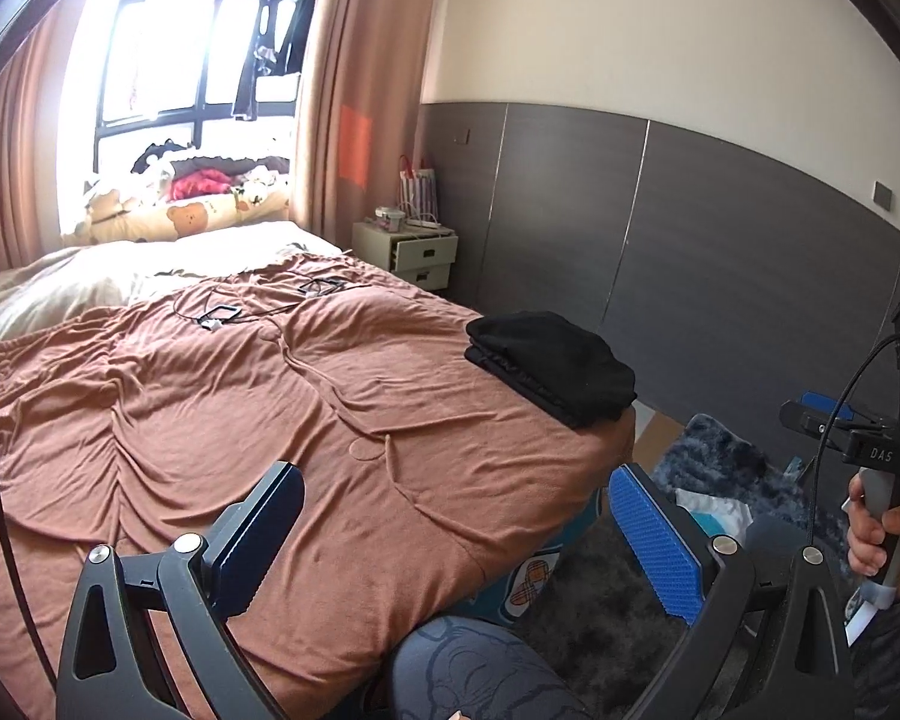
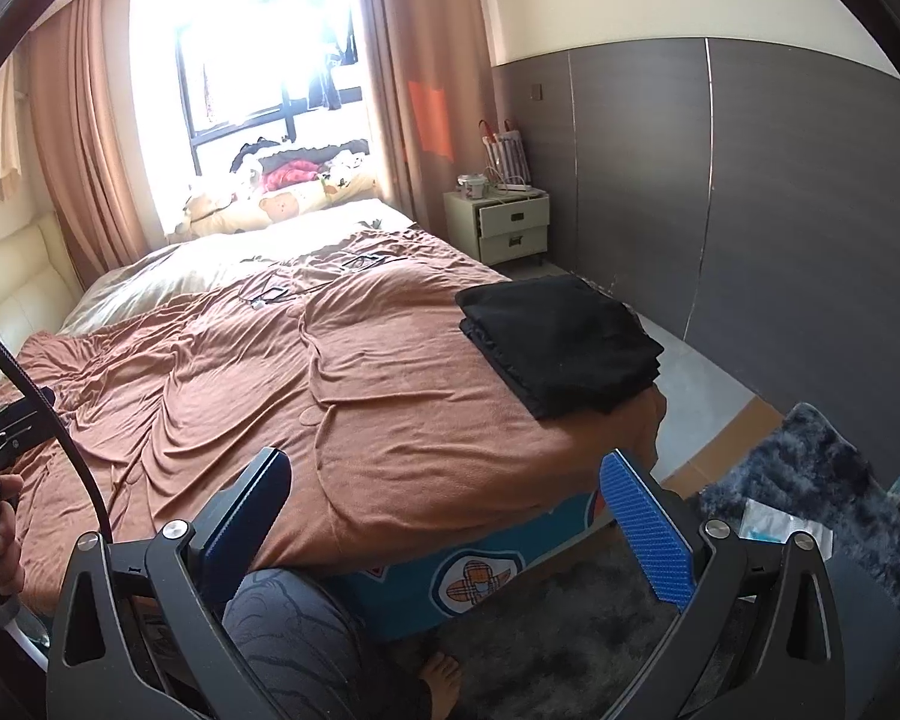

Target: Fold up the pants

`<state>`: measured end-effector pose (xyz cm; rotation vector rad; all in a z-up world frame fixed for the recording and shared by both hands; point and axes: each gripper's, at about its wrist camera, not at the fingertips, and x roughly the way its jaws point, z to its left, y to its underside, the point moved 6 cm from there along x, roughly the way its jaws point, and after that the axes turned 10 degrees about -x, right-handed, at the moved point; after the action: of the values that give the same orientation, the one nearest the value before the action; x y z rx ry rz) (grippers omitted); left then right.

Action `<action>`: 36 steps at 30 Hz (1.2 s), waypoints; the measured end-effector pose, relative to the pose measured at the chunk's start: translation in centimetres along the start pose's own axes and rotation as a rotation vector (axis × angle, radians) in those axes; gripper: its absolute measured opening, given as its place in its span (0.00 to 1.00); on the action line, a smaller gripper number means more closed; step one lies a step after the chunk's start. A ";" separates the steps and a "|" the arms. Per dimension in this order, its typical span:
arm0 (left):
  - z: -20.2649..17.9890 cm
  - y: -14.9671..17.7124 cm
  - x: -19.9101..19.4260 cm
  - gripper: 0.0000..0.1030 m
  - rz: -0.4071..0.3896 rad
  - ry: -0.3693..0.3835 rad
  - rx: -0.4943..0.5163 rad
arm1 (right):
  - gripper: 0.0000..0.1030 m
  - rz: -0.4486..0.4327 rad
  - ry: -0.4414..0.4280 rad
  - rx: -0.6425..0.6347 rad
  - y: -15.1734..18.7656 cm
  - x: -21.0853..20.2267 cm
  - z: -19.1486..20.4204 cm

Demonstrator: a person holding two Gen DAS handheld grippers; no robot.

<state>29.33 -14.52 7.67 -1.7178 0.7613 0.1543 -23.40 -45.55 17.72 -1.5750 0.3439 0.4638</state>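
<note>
- The left gripper (image 1: pixel 450 531) fills the bottom of the left wrist view; its jaws stand wide apart and hold nothing. Between them I see only the brown bedspread (image 1: pixel 240 396) and a knee in patterned grey trousers (image 1: pixel 468 672).
- The right gripper (image 2: pixel 444 516) is the same in the lower part of the right wrist view — wide, with nothing between its blue pads (image 2: pixel 648 534).
- At the right edge of the left wrist view a hand (image 1: pixel 888 540) holds the handle of the other tool, low and off the bed.
- The black pants (image 2: pixel 561 345) lie right of centre in the right wrist view, on the bedspread near the bed's corner, well apart from both grippers.
- They look like a compact rectangular stack with several layers showing at the near edge; the top is smooth and the edges are fairly even.
- I judge the folding is finished or nearly so. A good last step would be only to press the stack lightly and to square a loose edge — not to grip one layer, because this can pull the fold open.
- Farther up, thin cables (image 1: pixel 222 315) lie on the bedspread, and a small nightstand (image 1: pixel 420 255) stands beside the curtain.
</note>
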 end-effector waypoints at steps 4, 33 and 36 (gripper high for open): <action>0.3 1.6 -1.8 1.00 -0.022 -0.016 0.003 | 1.00 -0.010 -0.008 -0.004 1.2 -0.6 1.2; 3.4 12.1 -7.2 1.00 -0.079 -0.150 -0.043 | 1.00 -0.052 -0.029 -0.057 9.0 -2.3 8.2; 3.9 12.7 -7.5 1.00 -0.087 -0.165 -0.044 | 1.00 -0.062 -0.042 -0.056 9.5 -2.5 8.9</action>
<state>17.46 -9.13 -0.35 -1.7528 0.5644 0.2510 -30.98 -37.37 10.51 -1.6238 0.2510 0.4609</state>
